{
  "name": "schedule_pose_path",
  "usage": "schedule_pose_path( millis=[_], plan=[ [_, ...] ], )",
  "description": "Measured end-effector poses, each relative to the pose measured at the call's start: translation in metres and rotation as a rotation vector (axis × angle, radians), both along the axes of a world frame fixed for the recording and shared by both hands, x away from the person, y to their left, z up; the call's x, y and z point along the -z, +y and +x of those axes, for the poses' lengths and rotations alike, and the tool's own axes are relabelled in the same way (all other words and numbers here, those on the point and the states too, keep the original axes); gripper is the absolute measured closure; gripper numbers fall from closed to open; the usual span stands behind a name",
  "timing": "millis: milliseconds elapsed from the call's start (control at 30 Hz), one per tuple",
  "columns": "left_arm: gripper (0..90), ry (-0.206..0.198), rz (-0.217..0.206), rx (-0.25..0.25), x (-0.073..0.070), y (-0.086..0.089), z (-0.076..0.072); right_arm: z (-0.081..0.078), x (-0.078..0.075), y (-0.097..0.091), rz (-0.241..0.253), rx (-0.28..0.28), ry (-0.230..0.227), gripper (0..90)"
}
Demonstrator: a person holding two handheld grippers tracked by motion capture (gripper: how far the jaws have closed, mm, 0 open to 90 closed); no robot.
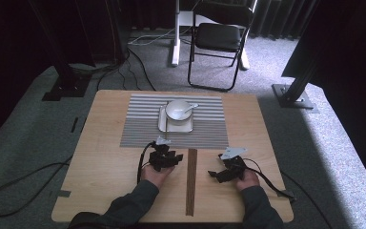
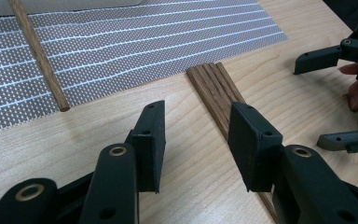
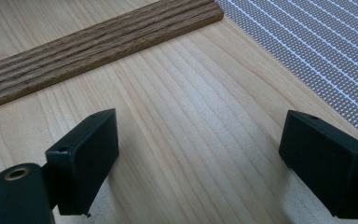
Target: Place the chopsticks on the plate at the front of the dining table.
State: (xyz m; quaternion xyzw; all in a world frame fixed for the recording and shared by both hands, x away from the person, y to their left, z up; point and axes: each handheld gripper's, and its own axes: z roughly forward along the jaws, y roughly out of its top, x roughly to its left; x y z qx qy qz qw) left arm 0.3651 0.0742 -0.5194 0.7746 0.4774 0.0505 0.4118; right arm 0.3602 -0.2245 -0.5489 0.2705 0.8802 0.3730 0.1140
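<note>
A striped grey placemat [image 1: 138, 129] lies across the far half of the wooden table [image 1: 100, 181]. On it a pale bowl [image 1: 177, 109] with a spoon [image 1: 190, 107] sits on a square tray [image 1: 163, 126]. A ribbed dark wood strip [image 1: 191, 181] runs from the mat's near edge toward the person. My left gripper [image 1: 171, 156] hovers open just left of the strip's far end [image 2: 214, 84], nothing between its jaws [image 2: 198, 121]. A thin wooden stick [image 2: 39, 53] lies on the mat. My right gripper [image 1: 215, 166] stands open right of the strip [image 3: 88, 46], above bare table [image 3: 200, 135].
Cables trail from both grippers off the table's sides. Beyond the table stand a black folding chair [image 1: 219, 38], a white stand [image 1: 175, 33] and dark frame posts [image 1: 64, 71] on grey carpet. In the left gripper view the right gripper [image 2: 328, 100] and a hand sit at the right.
</note>
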Motion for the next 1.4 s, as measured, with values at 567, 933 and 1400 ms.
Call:
schedule_pose_path(
  millis=[567, 933, 1400],
  plan=[
    [56.0, -0.002, 0.024, 0.05, 0.006, -0.014, -0.011, 0.0, 0.0, 0.0, 0.0, 0.0, 0.0, 11.3],
    [55.6, -0.016, 0.06, 0.084, 0.01, -0.025, -0.019, 0.0, 0.0, 0.0, 0.0, 0.0, 0.0, 11.3],
    [56.0, -0.017, 0.101, 0.107, 0.016, -0.034, -0.024, 0.0, 0.0, 0.0, 0.0, 0.0, 0.0, 11.3]
  ],
)
